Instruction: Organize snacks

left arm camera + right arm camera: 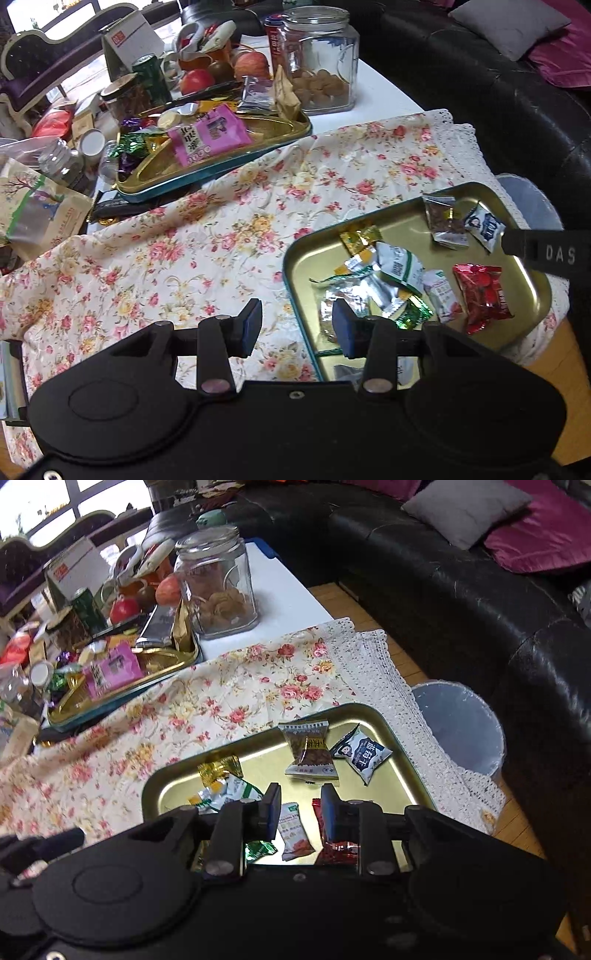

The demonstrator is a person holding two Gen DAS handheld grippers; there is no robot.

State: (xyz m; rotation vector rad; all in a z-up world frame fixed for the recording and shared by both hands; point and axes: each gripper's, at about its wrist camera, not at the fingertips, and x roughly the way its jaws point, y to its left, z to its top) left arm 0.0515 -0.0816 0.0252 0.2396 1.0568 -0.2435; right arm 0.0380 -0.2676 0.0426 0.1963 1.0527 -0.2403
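Your left claw (297,326) hung over the floral cloth (207,229) with its jaws fairly wide and nothing between the pads; the right-hand pad (345,328) sat over the near-left corner of the gold tray (408,229). Your right claw (298,810) stood narrowly parted above the same tray (258,760), gripping nothing — a small white packet (293,830) showed through the gap, lying flat on the tray floor, with the red packet (334,845) just beside it at 3 o'clock, partly hidden by the right-hand finger.

Seen from the left wrist, the snacks lay spread on the tray: a heap of silver and green wrappers (373,280) toward 9 o'clock, the red packet (482,295) at 3 o'clock, a gold candy (360,236) at 11 o'clock, and a brown packet (443,221) touching a blue-and-white packet (485,225) at 1 o'clock. A tip of your right claw's finger (517,242) reached in from the right edge, near the blue-and-white one.

Well apart at 10 o'clock on the counter (384,96) stood a second tin (221,166) — teal-rimmed, holding a pink packet (208,136) and foil candies. Behind it were apples (197,81), a green can (149,75) and a glass jar (319,59) with round brown snacks at its bottom. A bin (460,727) stood on the floor beside the counter, in front of the black sofa (424,554).
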